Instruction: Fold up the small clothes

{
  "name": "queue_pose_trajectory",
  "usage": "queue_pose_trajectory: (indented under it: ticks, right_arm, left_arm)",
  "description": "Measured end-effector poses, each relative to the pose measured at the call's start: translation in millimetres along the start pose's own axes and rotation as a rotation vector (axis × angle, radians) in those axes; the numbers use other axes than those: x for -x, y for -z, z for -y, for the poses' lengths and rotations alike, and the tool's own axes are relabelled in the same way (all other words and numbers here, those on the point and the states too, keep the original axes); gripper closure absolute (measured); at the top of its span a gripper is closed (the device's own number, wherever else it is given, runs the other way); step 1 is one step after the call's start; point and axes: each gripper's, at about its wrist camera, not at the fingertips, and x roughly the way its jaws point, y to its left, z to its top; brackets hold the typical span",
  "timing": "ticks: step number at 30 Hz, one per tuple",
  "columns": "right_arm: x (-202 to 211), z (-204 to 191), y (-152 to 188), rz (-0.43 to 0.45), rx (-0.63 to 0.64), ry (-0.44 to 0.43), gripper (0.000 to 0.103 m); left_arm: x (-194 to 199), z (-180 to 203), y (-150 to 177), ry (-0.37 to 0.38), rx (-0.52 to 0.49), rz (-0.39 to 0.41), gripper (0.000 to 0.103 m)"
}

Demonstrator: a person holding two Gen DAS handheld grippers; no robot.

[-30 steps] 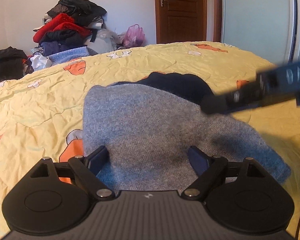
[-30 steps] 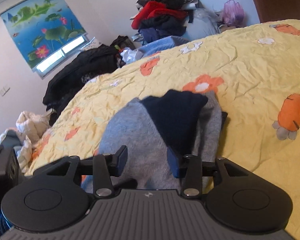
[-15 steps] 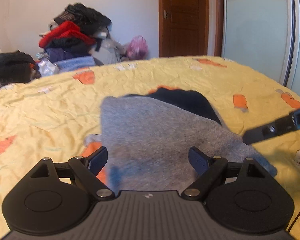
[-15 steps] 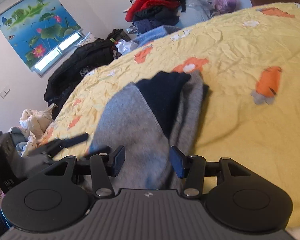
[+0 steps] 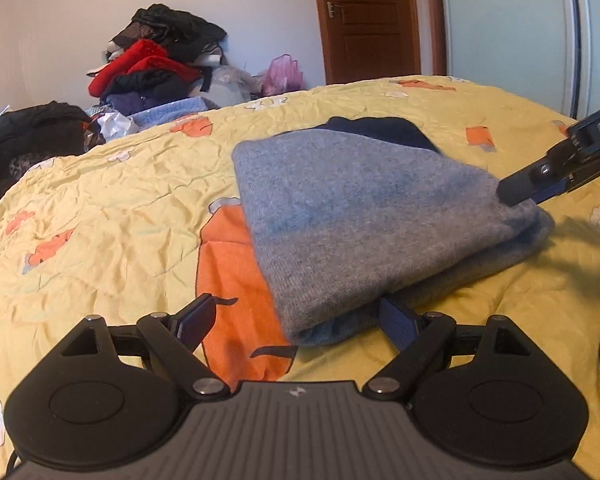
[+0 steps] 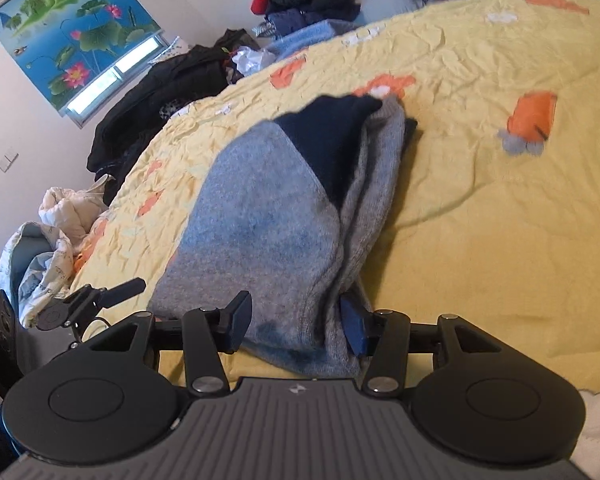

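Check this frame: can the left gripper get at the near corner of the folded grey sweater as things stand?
Probably yes. The left gripper is open, its fingers either side of the folded grey sweater's near corner, nothing between. The right gripper works the other end.

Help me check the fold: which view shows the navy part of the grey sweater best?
The right wrist view: the navy part lies in full sight on top of the grey sweater, its edges clear. The left wrist view shows only a thin strip of it behind the grey fabric.
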Motion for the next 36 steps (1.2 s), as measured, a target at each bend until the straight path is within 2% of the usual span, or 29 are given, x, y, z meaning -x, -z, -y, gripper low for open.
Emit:
queue_pose_trajectory:
  ticks: [1, 2, 3, 5, 6, 9, 13, 16, 18, 21, 24, 26, 27, 30, 32, 34, 36]
  right_arm:
    - [4, -2, -2, 0.011, 0.007, -0.003, 0.049]
    - [8, -2, -3, 0.015, 0.006, -0.011, 0.049]
    - [10, -1, -4, 0.011, 0.002, -0.015, 0.049]
    - [9, 1, -4, -0.008, -0.007, -0.016, 0.049]
    - [7, 1, -3, -0.015, -0.004, -0.011, 0.049]
    - [3, -3, -1, -0.022, 0.008, -0.018, 0.048]
    - [-3, -6, -3, -0.008, 0.026, 0.033, 0.049]
    - [11, -8, -10, 0.053, 0.017, 0.007, 0.049]
    - [12, -9, -12, 0.033, 0.023, -0.006, 0.049]
    - [1, -7, -5, -0.029, 0.027, 0.033, 0.049]
    - [-8, -6, 3, -0.063, 0.019, 0.029, 0.049]
    - [-11, -3, 6, -0.052, -0.006, 0.011, 0.063]
    - [-11, -1, 6, -0.044, -0.022, -0.018, 0.084]
    - [-6, -4, 8, -0.010, -0.035, -0.085, 0.084]
    - [-8, -7, 14, -0.033, -0.014, -0.058, 0.084]
    - [-17, 8, 20, -0.061, -0.058, -0.033, 0.085]
    - [-16, 13, 19, -0.061, -0.090, -0.059, 0.082]
  left_arm:
    - [-1, -2, 0, -0.003, 0.010, -0.003, 0.029]
    - [-3, -3, 0, -0.004, 0.019, -0.011, 0.041]
    - [-6, -5, 1, 0.001, 0.027, -0.022, 0.047]
    - [-7, -7, 1, 0.016, 0.039, -0.027, 0.051]
    - [-6, -7, 1, 0.026, 0.045, -0.021, 0.060]
    - [-6, -1, -1, 0.049, 0.048, -0.016, 0.076]
    - [-10, 5, -2, 0.024, 0.016, -0.017, 0.079]
    - [-8, 0, -4, 0.022, 0.028, -0.016, 0.087]
    - [-9, -1, -3, 0.028, 0.031, -0.019, 0.090]
    - [-9, 2, -3, 0.017, 0.025, -0.018, 0.090]
    - [-9, 1, -3, 0.018, 0.031, -0.019, 0.090]
    - [-9, 1, -3, 0.018, 0.030, -0.019, 0.091]
    - [-8, -2, -4, 0.025, 0.043, -0.018, 0.091]
    - [-4, -12, -6, 0.047, 0.092, -0.026, 0.092]
    - [-7, -16, -3, 0.044, 0.095, -0.041, 0.092]
    - [-11, -13, 2, 0.033, 0.084, -0.047, 0.092]
    - [-10, -9, 1, 0.024, 0.062, -0.043, 0.092]
